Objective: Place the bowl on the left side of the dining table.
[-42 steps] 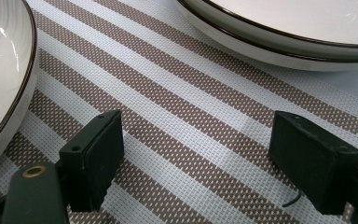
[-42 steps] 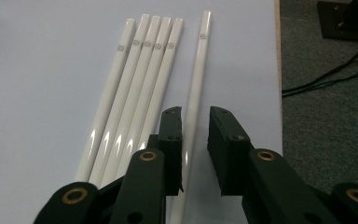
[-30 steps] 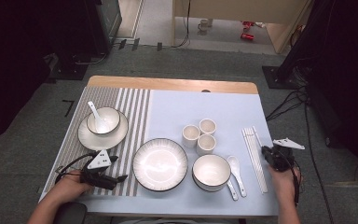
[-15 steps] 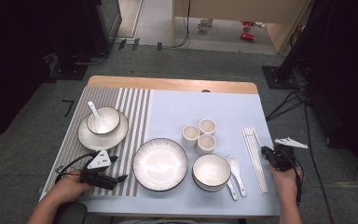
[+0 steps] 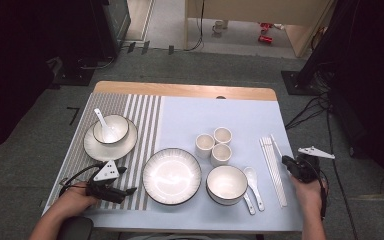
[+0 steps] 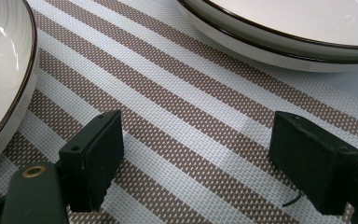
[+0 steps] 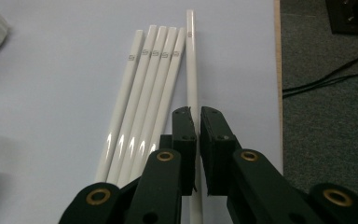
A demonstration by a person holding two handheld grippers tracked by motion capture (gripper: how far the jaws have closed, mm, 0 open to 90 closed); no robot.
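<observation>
While right gripper (image 7: 197, 128) jaws are pinching one long white plastic chopstick (image 7: 192, 60) | risking pivoting, nudging four neighbouring white chopsticks (image 7: 142, 98) | left gripper (image 6: 196, 154) jaws gaping wide, holding nothing

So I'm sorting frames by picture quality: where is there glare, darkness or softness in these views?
High view: the table is evenly lit, the room's sides fall into black, and the plate carries a soft sheen. Left gripper view: the mat's weave is sharp, with small glints on the plate's rim. Right gripper view: bright streaks run along the chopsticks, and the right claw is crisp.
</observation>
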